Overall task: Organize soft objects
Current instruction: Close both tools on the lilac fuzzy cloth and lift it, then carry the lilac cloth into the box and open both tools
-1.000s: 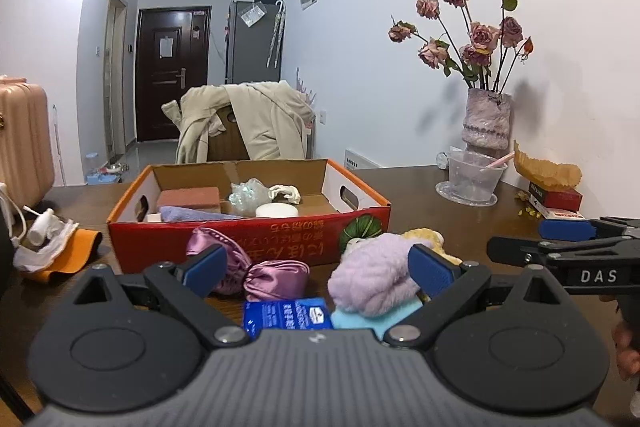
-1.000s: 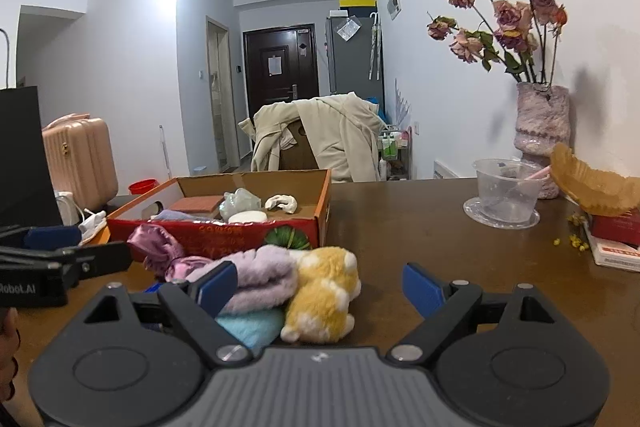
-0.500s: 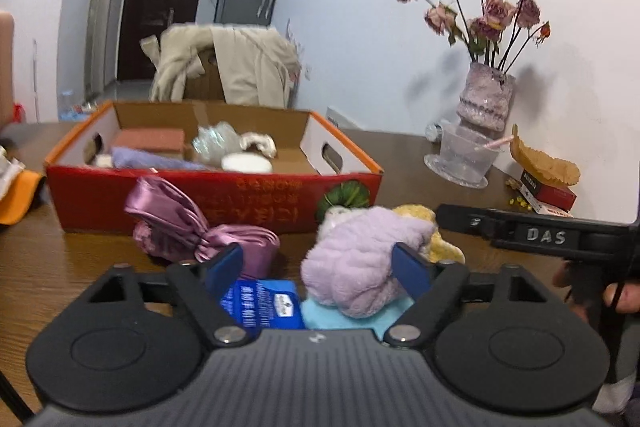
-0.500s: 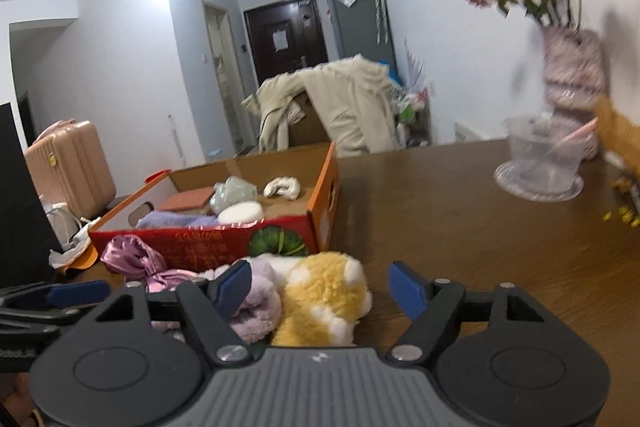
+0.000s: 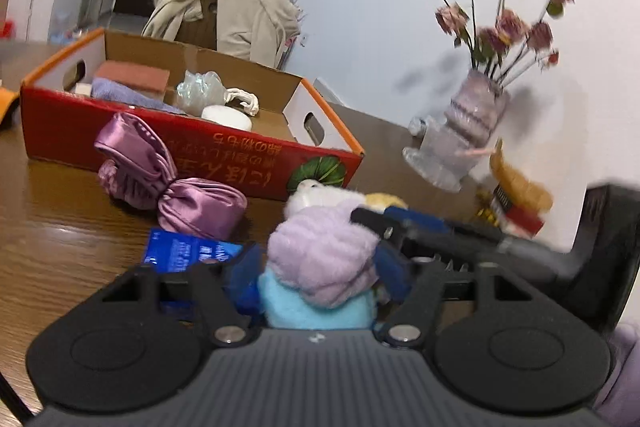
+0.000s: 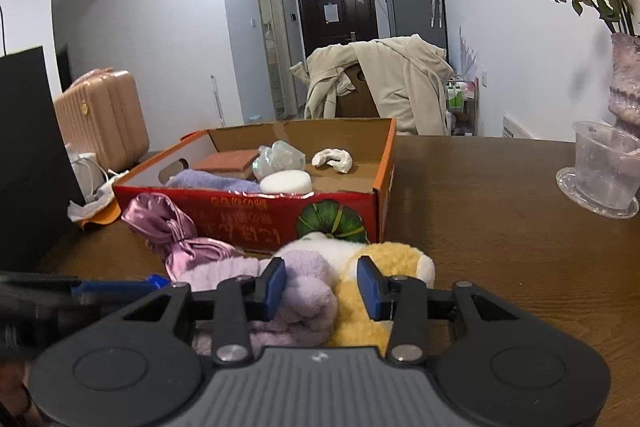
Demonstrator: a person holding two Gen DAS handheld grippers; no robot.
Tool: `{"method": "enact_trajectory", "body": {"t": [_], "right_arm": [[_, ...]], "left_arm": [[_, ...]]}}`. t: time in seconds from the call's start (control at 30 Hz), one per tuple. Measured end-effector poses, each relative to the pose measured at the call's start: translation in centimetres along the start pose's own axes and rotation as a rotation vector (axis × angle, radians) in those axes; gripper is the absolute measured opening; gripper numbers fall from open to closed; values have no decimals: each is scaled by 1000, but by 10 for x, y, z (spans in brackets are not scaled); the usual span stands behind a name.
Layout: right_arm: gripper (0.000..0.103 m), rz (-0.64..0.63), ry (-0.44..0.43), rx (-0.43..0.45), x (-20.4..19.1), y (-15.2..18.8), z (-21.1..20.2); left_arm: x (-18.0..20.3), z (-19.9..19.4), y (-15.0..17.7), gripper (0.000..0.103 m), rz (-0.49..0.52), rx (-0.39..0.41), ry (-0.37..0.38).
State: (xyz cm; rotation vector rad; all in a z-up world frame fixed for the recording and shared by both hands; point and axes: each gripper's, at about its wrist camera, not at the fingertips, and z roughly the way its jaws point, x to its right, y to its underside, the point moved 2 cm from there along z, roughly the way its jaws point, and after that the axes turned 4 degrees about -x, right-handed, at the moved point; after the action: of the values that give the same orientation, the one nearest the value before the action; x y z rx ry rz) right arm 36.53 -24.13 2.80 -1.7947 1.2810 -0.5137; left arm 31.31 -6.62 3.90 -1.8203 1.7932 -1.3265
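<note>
We are right at the grab. Our left tongs (image 5: 318, 281) have just been closing, and their blue pads now press on the stacked pair between them: the lilac fluffy cloth (image 5: 324, 255) on top and the light blue plush piece (image 5: 310, 307) beneath it. Our right tongs (image 6: 322, 285) have just been closing too. The yellow and white plush toy (image 6: 384, 267) sits between their pads with a fold of that lilac cloth, the left pad sunk into the lilac and the right pad against the yellow fur, so we read that as a grip on the toy.

Ahead of both tongs stands the red cardboard box (image 6: 248, 215) on the table (image 6: 500, 227), already holding a brick-coloured sponge, a folded purple towel and a round white sponge. Left of the left tongs lie the purple satin cloth (image 5: 168, 179) and a blue packet (image 5: 180, 251).

Next, we judge, comes the lift. Both tongs share the lilac cloth, so we should raise them together or let one release, then carry forward over the box wall.
</note>
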Motion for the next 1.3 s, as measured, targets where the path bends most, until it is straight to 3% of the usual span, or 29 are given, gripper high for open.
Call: {"method": "enact_trajectory", "body": {"t": [0.03,0.07,0.2,0.43,0.53,0.87,1.1,1.3], "right_arm": [[29,-11,12,-6,-2,0,0],[12,-15,8,-19,-2,0,-1],[11,33,20,-38,-4,1,-7],[10,83,-17,90,-40,11,-91],[10,112,-44,98,-56,21,-114],[10,101,-47,114,-97,35,-137],[10,95,-46,105,-101,16,-120],[10,57,-89,119,-102,-45,-74]], "left_arm": [[2,2,-1,30,5,2,14],[3,5,-1,28,6,3,22],[5,-1,0,19,13,2,27],[13,-82,14,17,101,96,123],[8,-106,27,17,115,109,134],[-13,-142,45,15,103,119,131],[-19,-141,19,14,121,165,131],[-38,-122,-52,14,132,242,102]]}}
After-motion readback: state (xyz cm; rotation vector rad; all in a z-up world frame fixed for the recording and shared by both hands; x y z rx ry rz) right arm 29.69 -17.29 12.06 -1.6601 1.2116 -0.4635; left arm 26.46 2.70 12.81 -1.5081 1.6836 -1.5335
